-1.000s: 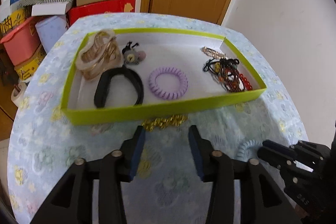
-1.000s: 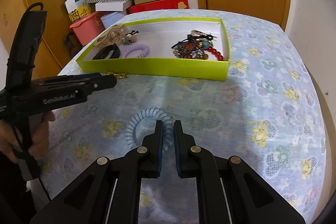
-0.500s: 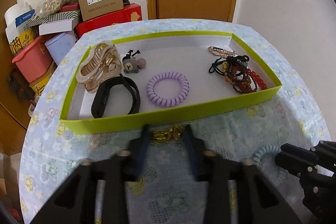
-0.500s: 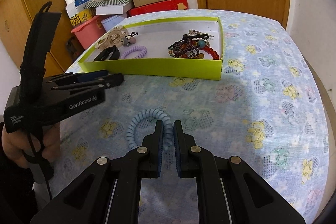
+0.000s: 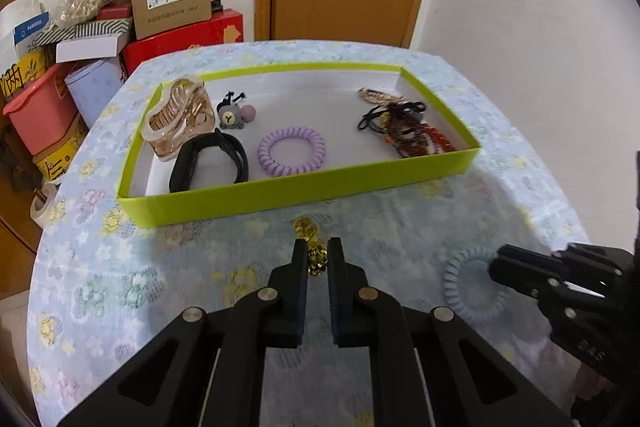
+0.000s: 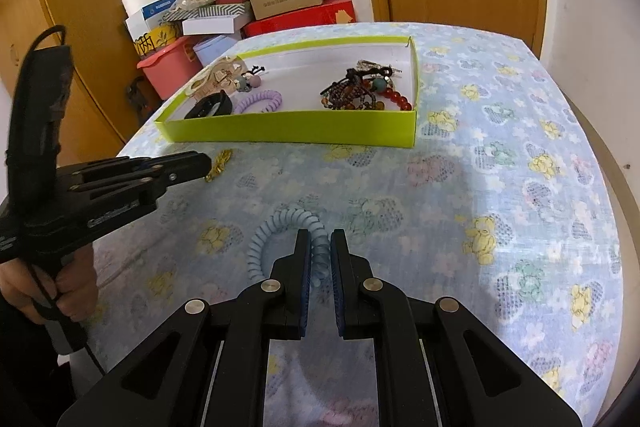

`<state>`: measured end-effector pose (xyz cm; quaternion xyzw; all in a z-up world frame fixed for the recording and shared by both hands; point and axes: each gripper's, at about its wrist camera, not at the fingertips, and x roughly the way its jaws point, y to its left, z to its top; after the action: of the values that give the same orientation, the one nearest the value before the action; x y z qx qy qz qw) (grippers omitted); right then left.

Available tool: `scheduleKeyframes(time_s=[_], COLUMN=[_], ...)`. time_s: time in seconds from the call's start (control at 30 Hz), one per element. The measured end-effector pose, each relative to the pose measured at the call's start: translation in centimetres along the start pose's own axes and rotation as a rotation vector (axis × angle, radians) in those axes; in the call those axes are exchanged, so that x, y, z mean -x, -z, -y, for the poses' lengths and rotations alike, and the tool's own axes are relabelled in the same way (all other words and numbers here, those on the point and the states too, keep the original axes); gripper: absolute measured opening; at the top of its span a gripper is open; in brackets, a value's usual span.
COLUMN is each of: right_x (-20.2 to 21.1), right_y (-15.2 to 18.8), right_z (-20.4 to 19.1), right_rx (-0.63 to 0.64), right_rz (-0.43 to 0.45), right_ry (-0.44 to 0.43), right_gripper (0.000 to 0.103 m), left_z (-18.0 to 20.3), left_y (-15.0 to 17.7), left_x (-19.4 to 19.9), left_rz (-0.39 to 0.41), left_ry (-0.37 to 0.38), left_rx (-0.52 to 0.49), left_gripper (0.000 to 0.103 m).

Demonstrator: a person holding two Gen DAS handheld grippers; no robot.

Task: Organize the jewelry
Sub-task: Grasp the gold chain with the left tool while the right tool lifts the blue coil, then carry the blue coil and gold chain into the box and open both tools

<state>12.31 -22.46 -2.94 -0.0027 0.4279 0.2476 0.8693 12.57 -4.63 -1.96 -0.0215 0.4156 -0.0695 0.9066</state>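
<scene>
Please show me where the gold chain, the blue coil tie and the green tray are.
gold chain (image 5: 308,231), left wrist view, links beyond the fingers
blue coil tie (image 6: 280,223), right wrist view, top of the loop
green tray (image 5: 288,195), left wrist view, near wall

The flowered table (image 6: 500,163) is bare on the right side and in front of the green tray (image 5: 288,193), so a hand can pass there. The tray's middle floor is free, between the purple coil tie (image 5: 291,150) and the bead pile (image 5: 412,135). The stacked boxes (image 5: 168,7) block the far left
</scene>
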Motion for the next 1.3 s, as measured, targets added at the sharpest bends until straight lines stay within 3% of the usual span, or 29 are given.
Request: scheduleKeyframes(time_s=[0.3,0.73,1.3], right_x=[2.0,4.9,5.7], right_y=[-0.4,-3.3,-7.6], right_z=[-0.9,-2.6,-4.0], right_rx=[0.013,0.074,0.145], right_rz=[0.037,0.113,0.156], right_ry=[-0.001,0.005,0.031], right_gripper=[0.01,0.01,0.01], left_z=[-0.4,-0.6,-0.3], left_y=[-0.7,-2.9,-8.4], left_x=[4.0,8.9,11.6], left_rz=[0.058,0.139,0.217], left_ry=[0.06,0.084,0.086], left_rx=[0.009,-0.021,-0.077], left_gripper=[0.009,0.009,0.009])
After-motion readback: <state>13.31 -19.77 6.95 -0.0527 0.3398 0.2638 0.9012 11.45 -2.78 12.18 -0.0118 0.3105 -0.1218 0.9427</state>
